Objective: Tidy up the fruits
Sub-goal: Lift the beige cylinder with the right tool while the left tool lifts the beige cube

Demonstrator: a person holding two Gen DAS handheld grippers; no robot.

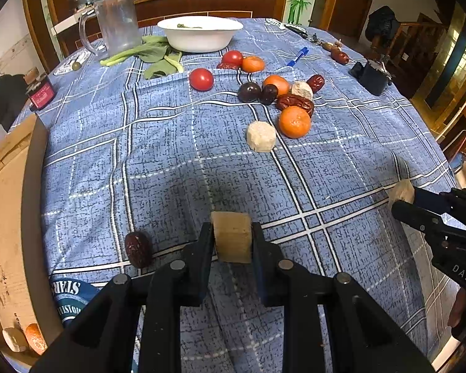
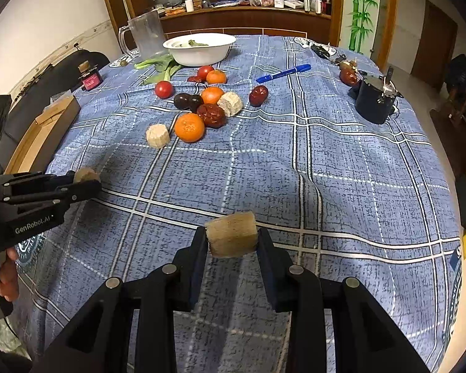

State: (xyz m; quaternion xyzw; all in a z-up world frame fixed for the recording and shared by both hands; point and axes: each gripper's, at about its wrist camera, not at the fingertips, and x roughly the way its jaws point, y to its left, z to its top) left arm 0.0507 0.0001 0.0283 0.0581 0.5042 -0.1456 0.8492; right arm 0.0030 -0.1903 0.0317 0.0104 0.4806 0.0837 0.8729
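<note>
My left gripper (image 1: 232, 231) is shut on a pale beige chunk (image 1: 233, 245) just above the blue checked cloth (image 1: 171, 171). My right gripper (image 2: 232, 234) is shut on a similar chunk (image 2: 231, 242). Each gripper shows at the edge of the other's view, the right gripper (image 1: 399, 197) and the left gripper (image 2: 88, 180). Farther back lies a pile: tangerines (image 1: 294, 122), tomatoes (image 1: 201, 79), red dates (image 1: 295, 102), dark plums (image 1: 249, 92) and two more pale chunks (image 1: 261, 136). A lone red date (image 1: 137, 249) lies left of my left gripper.
A wooden box (image 1: 12, 217) at the left edge holds a pale chunk and a tangerine. At the back stand a white bowl (image 1: 200, 32), a clear pitcher (image 1: 116, 20) and leafy greens (image 1: 152, 54). A blue pen (image 2: 284, 73), a dark pot (image 2: 376, 99) and a pink jar (image 1: 42, 93) sit around.
</note>
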